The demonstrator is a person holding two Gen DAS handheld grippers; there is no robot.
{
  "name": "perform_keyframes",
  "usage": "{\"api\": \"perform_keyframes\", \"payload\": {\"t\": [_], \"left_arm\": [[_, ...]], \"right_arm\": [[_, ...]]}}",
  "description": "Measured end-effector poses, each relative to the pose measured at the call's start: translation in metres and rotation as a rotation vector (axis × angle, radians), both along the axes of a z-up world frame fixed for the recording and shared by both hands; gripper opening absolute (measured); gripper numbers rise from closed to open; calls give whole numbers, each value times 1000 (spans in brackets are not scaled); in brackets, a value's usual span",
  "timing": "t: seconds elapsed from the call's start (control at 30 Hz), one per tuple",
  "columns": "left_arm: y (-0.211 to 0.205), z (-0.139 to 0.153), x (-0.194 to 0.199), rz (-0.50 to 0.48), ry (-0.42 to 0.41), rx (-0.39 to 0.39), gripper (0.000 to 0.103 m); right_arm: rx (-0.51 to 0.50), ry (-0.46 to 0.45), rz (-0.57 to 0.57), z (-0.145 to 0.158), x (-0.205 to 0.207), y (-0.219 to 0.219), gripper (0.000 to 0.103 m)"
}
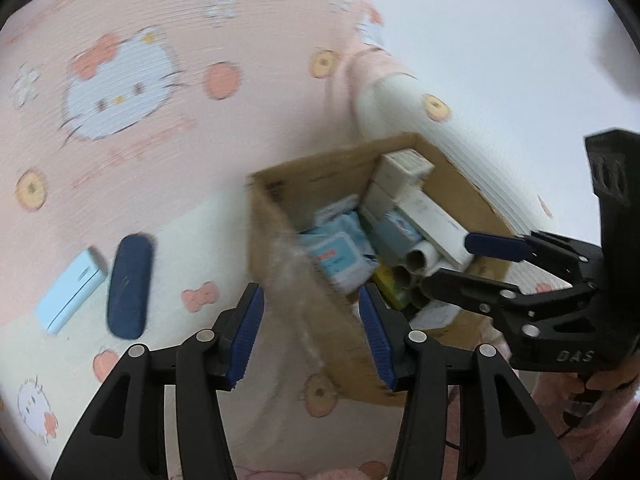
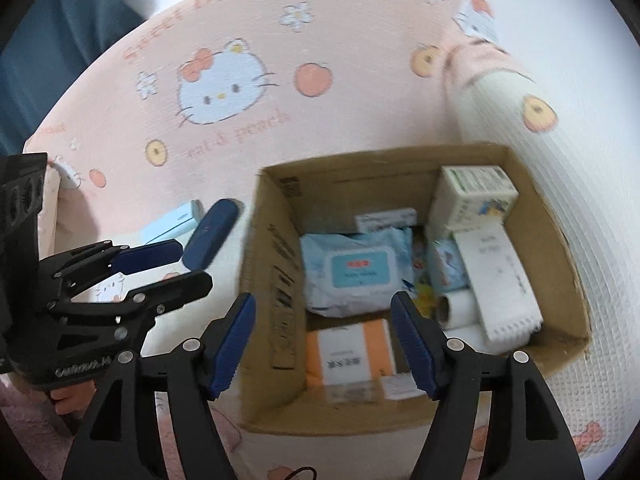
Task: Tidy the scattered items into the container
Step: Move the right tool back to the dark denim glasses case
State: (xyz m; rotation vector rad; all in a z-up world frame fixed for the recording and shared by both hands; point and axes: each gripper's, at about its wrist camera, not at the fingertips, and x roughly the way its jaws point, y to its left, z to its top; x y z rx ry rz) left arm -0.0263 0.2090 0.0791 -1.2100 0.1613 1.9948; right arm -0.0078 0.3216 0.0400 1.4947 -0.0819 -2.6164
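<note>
A cardboard box (image 2: pixel 276 248) stands on a pink cat-print bedspread and holds wipes packs (image 2: pixel 352 268), small cartons and paper rolls; it also shows in the left wrist view (image 1: pixel 268 220). A dark blue case (image 1: pixel 130 286) and a light blue box (image 1: pixel 70 296) lie on the bedspread left of it, also in the right wrist view, the case (image 2: pixel 210 232) and the box (image 2: pixel 172 224). My left gripper (image 1: pixel 312 332) is open and empty over the box's near left corner. My right gripper (image 2: pixel 324 344) is open and empty above the box's near side.
The bedspread (image 2: pixel 224 40) rises behind the box as a padded back and as a white ribbed cushion (image 2: pixel 560 168) on the right. Clear tape (image 1: pixel 292 272) hangs on the box's corner. A blue curtain (image 2: pixel 48 40) is at far left.
</note>
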Motion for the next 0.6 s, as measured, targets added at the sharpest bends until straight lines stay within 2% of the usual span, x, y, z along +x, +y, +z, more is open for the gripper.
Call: {"api": "perform_keyframes", "payload": {"t": [0.3, 0.6], "left_arm": [[-85, -24, -45, 185, -63, -11, 54], [-153, -76, -68, 351, -145, -81, 54]], "right_arm": [[20, -20, 93, -1, -25, -69, 69], [55, -91, 157, -30, -55, -129, 69]]}}
